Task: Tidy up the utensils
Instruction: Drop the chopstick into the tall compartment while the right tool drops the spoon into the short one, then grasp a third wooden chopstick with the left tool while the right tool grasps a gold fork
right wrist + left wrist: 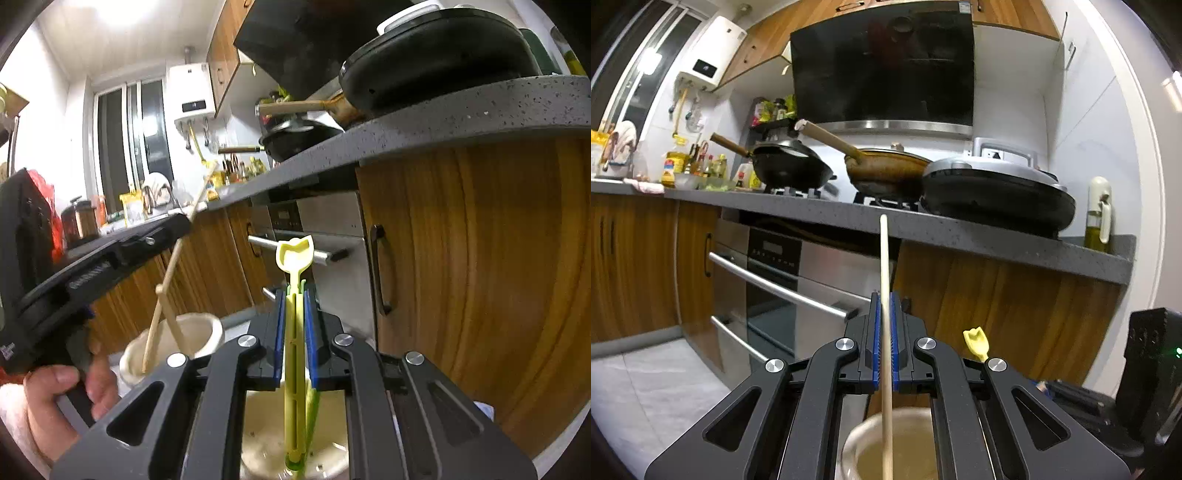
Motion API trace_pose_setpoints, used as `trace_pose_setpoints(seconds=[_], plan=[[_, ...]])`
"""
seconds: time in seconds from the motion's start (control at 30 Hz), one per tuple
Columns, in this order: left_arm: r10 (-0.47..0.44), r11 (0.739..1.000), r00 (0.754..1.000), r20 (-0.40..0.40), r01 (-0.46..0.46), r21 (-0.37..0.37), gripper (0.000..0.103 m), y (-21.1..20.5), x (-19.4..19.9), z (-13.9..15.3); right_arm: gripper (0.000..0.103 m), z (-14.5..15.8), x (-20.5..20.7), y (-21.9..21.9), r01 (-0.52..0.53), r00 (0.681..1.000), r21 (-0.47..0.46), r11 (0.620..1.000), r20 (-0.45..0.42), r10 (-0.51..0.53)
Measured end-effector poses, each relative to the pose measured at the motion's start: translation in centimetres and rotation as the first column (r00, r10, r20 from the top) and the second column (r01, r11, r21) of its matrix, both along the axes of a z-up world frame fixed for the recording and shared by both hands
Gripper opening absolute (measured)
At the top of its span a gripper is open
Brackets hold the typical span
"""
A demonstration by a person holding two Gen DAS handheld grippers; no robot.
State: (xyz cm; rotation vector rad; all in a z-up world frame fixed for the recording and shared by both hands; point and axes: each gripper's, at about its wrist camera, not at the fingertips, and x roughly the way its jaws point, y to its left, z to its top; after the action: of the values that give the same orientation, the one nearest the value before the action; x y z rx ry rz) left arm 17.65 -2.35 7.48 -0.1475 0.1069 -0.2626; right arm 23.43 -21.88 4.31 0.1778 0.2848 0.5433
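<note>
Left gripper (885, 314): I see its blue pads clamped on a wooden chopstick (885, 258), which stands upright with its lower end in a pale cup (857, 443) just below the jaws.

Right gripper (295, 310): pads closed on a yellow utensil (295, 254) with a notched, scoop-shaped head pointing up; a green piece sits alongside its stem, and a white cup (258, 424) lies beneath.

Left view only: the grey counter (960, 232) carries, toward its right end, an electric griddle (993, 192) and an oil bottle (1099, 218) at the corner, with two pans behind.

Right view only: a hand (62, 391) holds the left tool, and I count two chopsticks (168, 295) in the pale cup; the counter's edge shows from below.
</note>
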Motion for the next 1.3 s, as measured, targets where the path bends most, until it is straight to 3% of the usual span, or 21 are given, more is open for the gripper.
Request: trace_pose_setpoints(seconds=[0.37, 0.53, 0.63, 0.7, 0.77, 0.83, 1.0, 1.07, 1.17, 1.3], plan=[[-0.012, 0.995, 0.992, -0.125, 0.024, 0.095, 0.005, 1.2, -4.2, -1.9, 0.01, -0.1, -2.5, -2.6, 0.023, 0.996, -0.023, 0.999, -0.084, -0.025], [0.008, 0.985, 0.994, -0.108, 0.011, 0.17, 0.005, 0.1, -5.1, -2.4, 0.01, -1.0, -2.4, -2.7, 0.025, 0.99, -0.061, 0.998, -0.139, -0.033], [0.006, 0.985, 0.993, -0.118, 0.015, 0.173, 0.007, 0.0, -5.2, -2.4, 0.01, -1.2, -2.6, -2.8, 0.029, 0.986, -0.076, 0.997, -0.16, -0.041], [-0.003, 0.986, 0.993, -0.12, 0.023, 0.165, 0.014, 0.2, -5.3, -2.3, 0.017, -1.2, -2.6, -3.0, 0.03, 0.984, -0.073, 0.997, -0.172, -0.042], [0.001, 0.986, 0.993, -0.119, 0.019, 0.167, 0.016, 0.3, -5.9, -2.2, 0.029, -1.1, -3.1, -3.3, 0.036, 0.985, -0.064, 0.997, -0.169, -0.046], [0.007, 0.985, 0.992, -0.126, 0.014, 0.17, 0.018, 0.4, -6.5, -2.3, 0.035, -0.9, -3.9, -3.7, 0.049, 0.985, -0.059, 0.997, -0.163, -0.058], [0.042, 0.987, 0.99, -0.133, -0.021, 0.157, 0.049, 1.1, -8.7, -3.2, 0.054, -0.7, -6.2, -4.5, 0.086, 0.985, -0.056, 0.995, -0.147, -0.093], [0.048, 0.987, 0.988, -0.149, -0.024, 0.157, 0.053, 1.3, -9.4, -3.6, 0.063, -0.7, -7.3, -4.5, 0.091, 0.985, -0.058, 0.994, -0.142, -0.098], [0.079, 0.986, 0.983, -0.168, -0.052, 0.159, 0.077, 1.9, -10.9, -4.3, 0.077, -1.0, -9.2, -4.4, 0.084, 0.987, -0.069, 0.994, -0.131, -0.093], [0.099, 0.986, 0.975, -0.199, -0.069, 0.151, 0.088, 2.6, -12.3, -5.2, 0.098, -1.3, -11.4, -4.3, 0.088, 0.989, -0.071, 0.994, -0.117, -0.095]])
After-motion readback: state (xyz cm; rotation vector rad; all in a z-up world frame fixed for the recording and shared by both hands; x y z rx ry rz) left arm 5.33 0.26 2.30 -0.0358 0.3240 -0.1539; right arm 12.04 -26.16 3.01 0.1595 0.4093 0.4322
